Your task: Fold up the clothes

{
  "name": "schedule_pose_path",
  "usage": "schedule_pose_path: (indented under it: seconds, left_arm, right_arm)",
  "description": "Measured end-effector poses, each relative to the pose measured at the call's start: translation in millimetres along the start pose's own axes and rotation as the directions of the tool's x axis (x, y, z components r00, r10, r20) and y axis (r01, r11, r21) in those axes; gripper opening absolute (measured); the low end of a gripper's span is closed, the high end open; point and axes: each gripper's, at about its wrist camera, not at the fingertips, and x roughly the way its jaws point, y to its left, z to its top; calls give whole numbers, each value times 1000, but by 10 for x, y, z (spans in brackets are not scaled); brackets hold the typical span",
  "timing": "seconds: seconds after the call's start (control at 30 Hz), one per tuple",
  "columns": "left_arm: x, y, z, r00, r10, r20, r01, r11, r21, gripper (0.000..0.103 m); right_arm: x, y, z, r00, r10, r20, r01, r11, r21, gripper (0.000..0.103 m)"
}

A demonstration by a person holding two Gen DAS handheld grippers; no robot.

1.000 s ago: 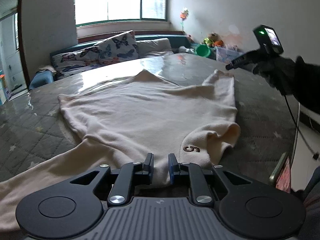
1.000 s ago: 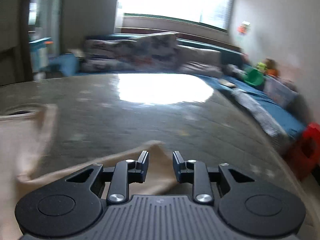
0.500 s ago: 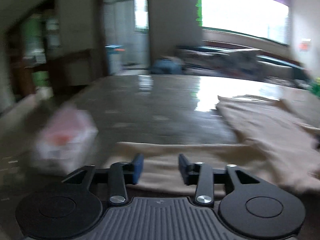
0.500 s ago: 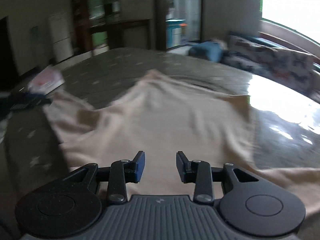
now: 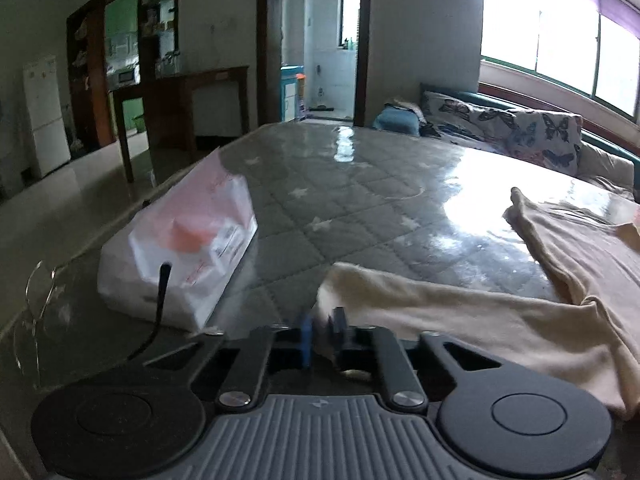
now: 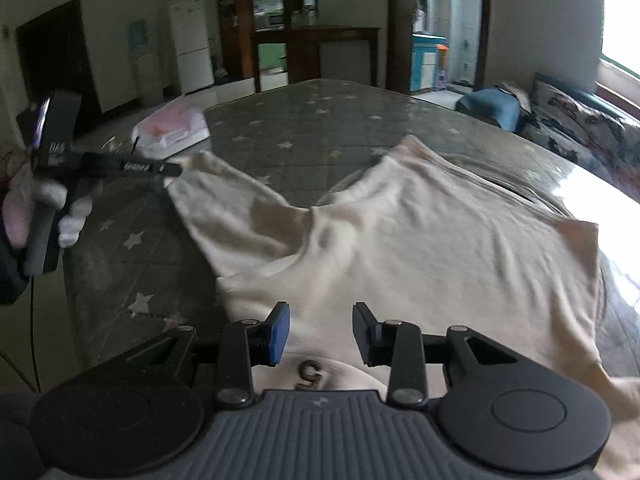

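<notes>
My left claw (image 5: 320, 334) has just closed, pinching the cuff of the soft, limp cream sweater (image 6: 440, 240); my right claw (image 6: 320, 334) hovers open over its body.

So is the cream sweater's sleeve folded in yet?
No. The sleeve lies stretched outward, its cuff at the left gripper, whose jaws have just closed.

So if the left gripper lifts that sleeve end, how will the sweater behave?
Probably floppy: the sweater lies in soft wrinkles, its sleeve draped limp. Likely light; the left gripper, just closed at the cuff, should lift it. The body may drag across the glossy mattress.
</notes>
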Motion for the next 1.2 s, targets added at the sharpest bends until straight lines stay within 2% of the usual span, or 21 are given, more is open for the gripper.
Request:
schedule_pose_path:
  seconds: [0.17,0.3,0.47,0.63,0.7,0.83,0.87,0.9,1.03,1.1,1.17,1.2]
  left_arm:
    - [-91,104,141,997,36,74,-34,999,-31,5]
    - [-18,134,96,997,55,49,-53,997,-47,5]
    - [46,109,19,998,54,9,-53,997,-56,6]
    - [16,172,38,999,47,-5,-47,994,-102,15]
    - [-44,216,46,999,48,5,-47,991,-124,25]
    - [-125,257,31,999,45,4,-44,987,-155,36]
    - [-141,256,20,999,52,-1,-51,985,-164,42]
    - [-156,255,9,998,59,-7,-59,983,-172,43]
    - [-156,248,-34,997,64,-36,-70,976,-207,43]
    - [-128,215,-47,997,58,-50,-66,978,-197,38]
    - [-119,188,-54,998,38,-43,-45,982,-184,19]
    - [-117,178,-54,999,29,-40,-36,983,-182,12]
  right_arm:
    - [93,131,-24,996,60,-62,-64,997,-49,33]
    - [92,227,-80,993,83,-80,-91,991,-95,34]
    - [49,216,-33,993,102,-61,-106,992,-72,34]
    - [102,268,-79,991,104,-80,-111,989,-93,34]
    - [74,253,-63,991,110,-73,-116,990,-83,34]
    - [27,214,-35,992,111,-55,-114,991,-65,34]
    - [25,209,-33,993,109,-54,-113,992,-64,34]
    - [24,207,-33,993,109,-54,-112,992,-64,34]
    - [26,212,-42,992,113,-55,-116,991,-61,34]
    - [29,217,-47,992,112,-56,-116,991,-61,34]
    - [26,217,-51,993,108,-54,-111,992,-57,34]
    - [20,215,-52,993,107,-52,-109,993,-54,34]
